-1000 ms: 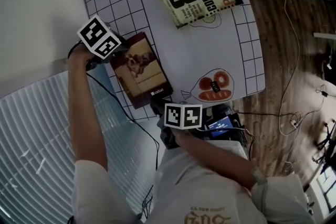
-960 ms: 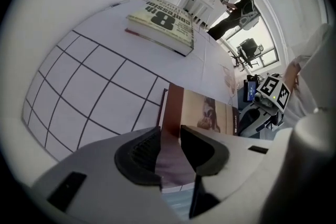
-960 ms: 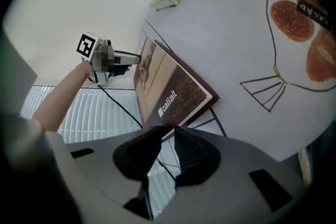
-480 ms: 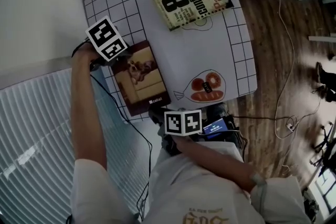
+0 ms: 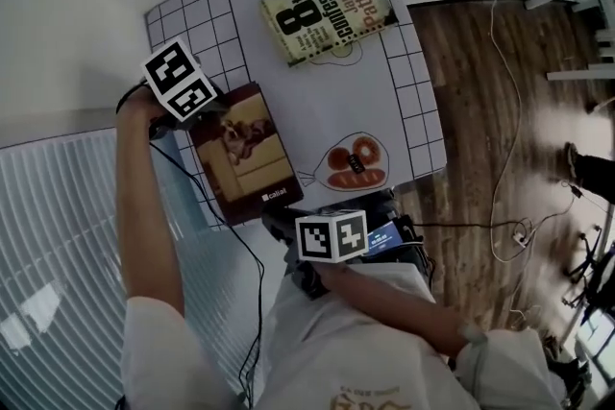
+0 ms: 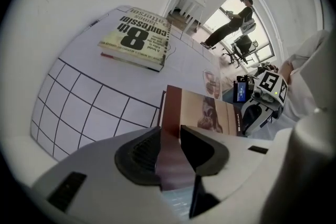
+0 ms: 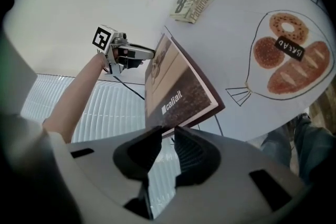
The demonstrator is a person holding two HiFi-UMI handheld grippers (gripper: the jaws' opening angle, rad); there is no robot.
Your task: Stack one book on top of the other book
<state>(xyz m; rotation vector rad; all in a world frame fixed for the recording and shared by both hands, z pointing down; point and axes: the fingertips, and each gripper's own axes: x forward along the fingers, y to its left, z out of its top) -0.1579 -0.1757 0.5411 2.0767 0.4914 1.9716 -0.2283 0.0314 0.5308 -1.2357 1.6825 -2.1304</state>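
A brown book (image 5: 240, 154) with a dog picture on its cover hangs tilted over the front left corner of the gridded white table mat (image 5: 317, 101). My left gripper (image 5: 197, 115) is shut on its far left edge; in the left gripper view the brown book (image 6: 205, 113) runs out from between the jaws of the left gripper (image 6: 170, 136). The right gripper (image 5: 279, 221) is shut on the near edge, and in its own view the right gripper (image 7: 167, 139) pinches the brown book (image 7: 176, 94). The "8th Confession" book (image 5: 327, 12) lies flat at the mat's far side.
A bread drawing (image 5: 351, 163) is printed on the mat near its front right. A small device with a blue screen (image 5: 384, 235) sits by my right hand. Wooden floor with cables (image 5: 500, 158) lies to the right, and a person (image 6: 231, 18) stands far off by a window.
Both grippers have risen a little with the brown book held between them. The "8th Confession" book has stayed where it lay.
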